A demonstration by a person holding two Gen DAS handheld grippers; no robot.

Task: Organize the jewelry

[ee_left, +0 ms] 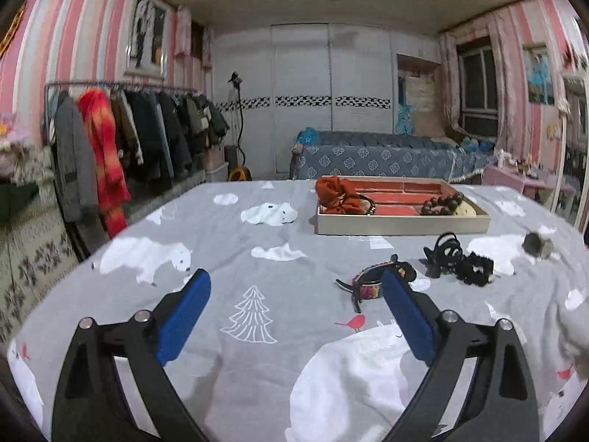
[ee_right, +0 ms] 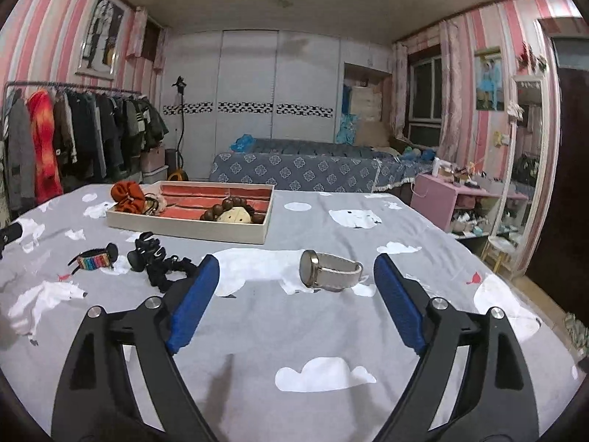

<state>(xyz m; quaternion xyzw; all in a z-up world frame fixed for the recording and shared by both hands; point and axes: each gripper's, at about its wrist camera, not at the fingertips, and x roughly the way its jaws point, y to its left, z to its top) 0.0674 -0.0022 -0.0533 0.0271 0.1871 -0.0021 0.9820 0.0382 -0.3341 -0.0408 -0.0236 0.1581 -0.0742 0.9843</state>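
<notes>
Left wrist view: closest in, the left gripper [ee_left: 296, 287] hangs over the grey bedsheet [ee_left: 228, 258], jaws spread wide with nothing between them. Just past the right fingertip lies a rainbow-striped bracelet [ee_left: 370, 283], its long axis running left to right, one dark strap end trailing toward the camera. To its right sits a black hair claw [ee_left: 443, 254] touching a black scrunchie [ee_left: 475, 269]. Further right, near the edge, a watch [ee_left: 538, 246] rests on the sheet, too distorted to read its direction. Behind them all sits the jewelry tray [ee_left: 401, 223], long side across the view, holding an orange scrunchie [ee_left: 337, 195] at its left end and brown wooden beads [ee_left: 441, 202] at its right.

Right wrist view: nearest is the right gripper [ee_right: 296, 270], fingers wide apart and gripping nothing. Ahead, in line with the gap, the watch [ee_right: 329, 270] lies on its side, round face pointing left, pale strap stretching right. Off to the left are the hair claw [ee_right: 145, 254], scrunchie [ee_right: 171, 270] and bracelet [ee_right: 94, 259]; the tray [ee_right: 191, 230] sits beyond, angled.
</notes>
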